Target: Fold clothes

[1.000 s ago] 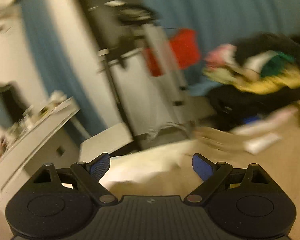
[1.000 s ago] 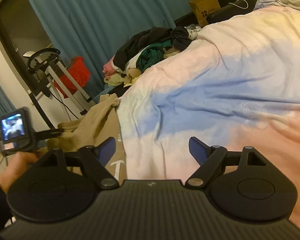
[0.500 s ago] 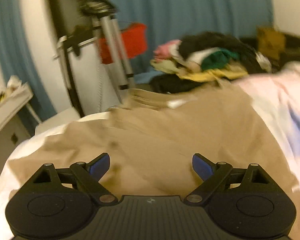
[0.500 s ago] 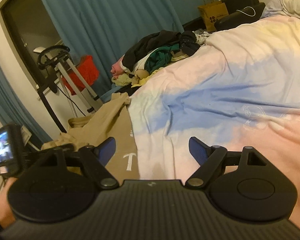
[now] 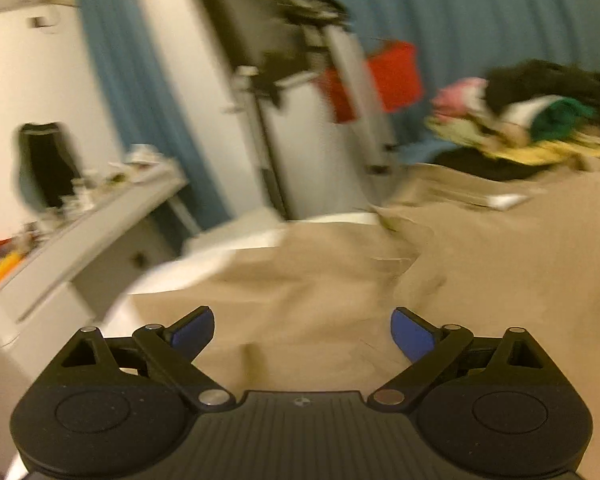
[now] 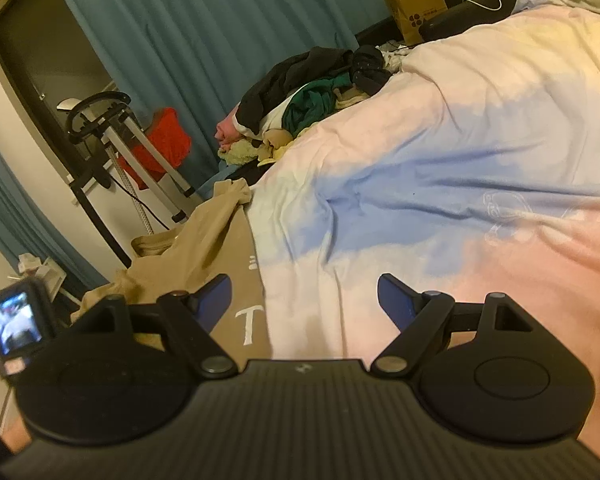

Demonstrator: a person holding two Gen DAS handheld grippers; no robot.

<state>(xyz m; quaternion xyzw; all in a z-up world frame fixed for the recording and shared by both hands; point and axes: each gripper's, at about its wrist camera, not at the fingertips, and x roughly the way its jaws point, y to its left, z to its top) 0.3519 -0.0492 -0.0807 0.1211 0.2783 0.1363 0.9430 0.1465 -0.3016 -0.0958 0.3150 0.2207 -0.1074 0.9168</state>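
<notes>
A tan garment [image 5: 480, 264] with white lettering lies spread along the left side of the bed. In the right wrist view the same tan garment [image 6: 204, 252] runs from the bed's near edge toward a heap of mixed clothes [image 6: 308, 100]. My left gripper [image 5: 302, 332] hovers open just above the tan cloth, nothing between its blue pads. My right gripper [image 6: 304, 300] is open too, low over the pastel duvet [image 6: 440, 184] at the garment's right edge. The left wrist view is motion-blurred.
The clothes heap [image 5: 532, 120] sits at the far end of the bed. An exercise machine [image 6: 112, 148] and a red bag [image 6: 166, 140] stand before blue curtains. A white desk [image 5: 80, 232] with clutter is on the left. A brown paper bag [image 6: 416, 8] sits far back.
The left gripper has swung back to the left, so the desk and wall fill its left side again. The right gripper has crept forward and slightly down over the bed.
</notes>
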